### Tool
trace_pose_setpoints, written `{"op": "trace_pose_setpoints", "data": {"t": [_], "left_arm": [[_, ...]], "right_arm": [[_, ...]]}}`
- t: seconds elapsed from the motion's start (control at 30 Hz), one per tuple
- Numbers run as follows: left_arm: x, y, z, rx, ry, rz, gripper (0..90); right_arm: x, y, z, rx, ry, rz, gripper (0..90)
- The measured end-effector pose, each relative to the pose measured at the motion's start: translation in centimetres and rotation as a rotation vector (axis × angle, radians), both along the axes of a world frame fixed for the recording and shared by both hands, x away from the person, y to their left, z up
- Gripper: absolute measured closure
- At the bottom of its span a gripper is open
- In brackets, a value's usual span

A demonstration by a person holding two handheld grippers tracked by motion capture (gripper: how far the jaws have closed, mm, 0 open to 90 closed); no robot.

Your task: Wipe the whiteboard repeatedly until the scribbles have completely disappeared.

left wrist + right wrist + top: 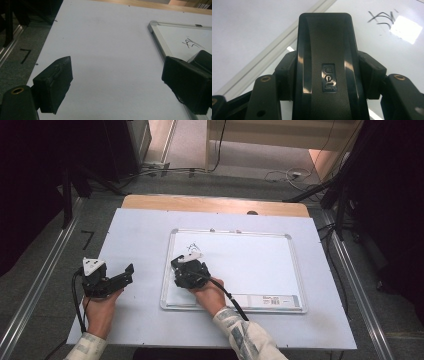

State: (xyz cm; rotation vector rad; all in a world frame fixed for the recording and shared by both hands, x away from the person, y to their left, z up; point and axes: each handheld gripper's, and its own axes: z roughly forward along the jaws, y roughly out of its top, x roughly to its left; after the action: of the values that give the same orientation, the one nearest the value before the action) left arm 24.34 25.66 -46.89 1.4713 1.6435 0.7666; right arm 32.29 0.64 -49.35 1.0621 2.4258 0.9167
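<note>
A black whiteboard eraser [327, 62] with a small embossed logo stands between the jaws of my right gripper [328, 75], which is shut on its two sides. In the high view that gripper [182, 266] rests over the left part of the whiteboard [250, 265], just below some black pen marks [191, 250]. The same marks [383, 18] lie ahead of the eraser, to the right. My left gripper [125, 272] sits on the white table sheet left of the board, its jaws wide open with nothing between them [117, 75].
The silver-framed whiteboard [156, 37] lies on a white sheet [140, 235] that covers a wooden table [215, 202]. A printed label strip [270, 300] runs along the board's near edge. Cables and dark stands surround the table on the grey floor.
</note>
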Motion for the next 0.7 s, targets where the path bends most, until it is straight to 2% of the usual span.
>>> {"op": "trace_pose_setpoints", "data": {"t": [0.17,0.37,0.43,0.57,0.7], "left_arm": [[-0.1,0.1,0.0,-0.004,0.000,0.004,10.2],[-0.2,0.3,0.0,-0.006,0.001,0.008,10.3],[-0.1,0.2,0.0,-0.011,0.000,0.007,10.2],[0.0,0.0,0.0,-0.003,0.000,0.001,10.2],[0.2,-0.2,0.0,-0.004,0.001,-0.001,10.2]], "right_arm": [[0.2,-0.1,0.0,-0.006,-0.003,0.015,37.6],[3.1,-2.9,0.3,-0.010,0.005,-0.078,37.6],[3.6,-3.6,0.3,-0.006,0.013,-0.097,37.6],[3.4,-3.3,0.3,-0.010,0.007,-0.111,37.6],[2.3,-2.0,0.2,-0.011,0.003,-0.065,37.6]]}}
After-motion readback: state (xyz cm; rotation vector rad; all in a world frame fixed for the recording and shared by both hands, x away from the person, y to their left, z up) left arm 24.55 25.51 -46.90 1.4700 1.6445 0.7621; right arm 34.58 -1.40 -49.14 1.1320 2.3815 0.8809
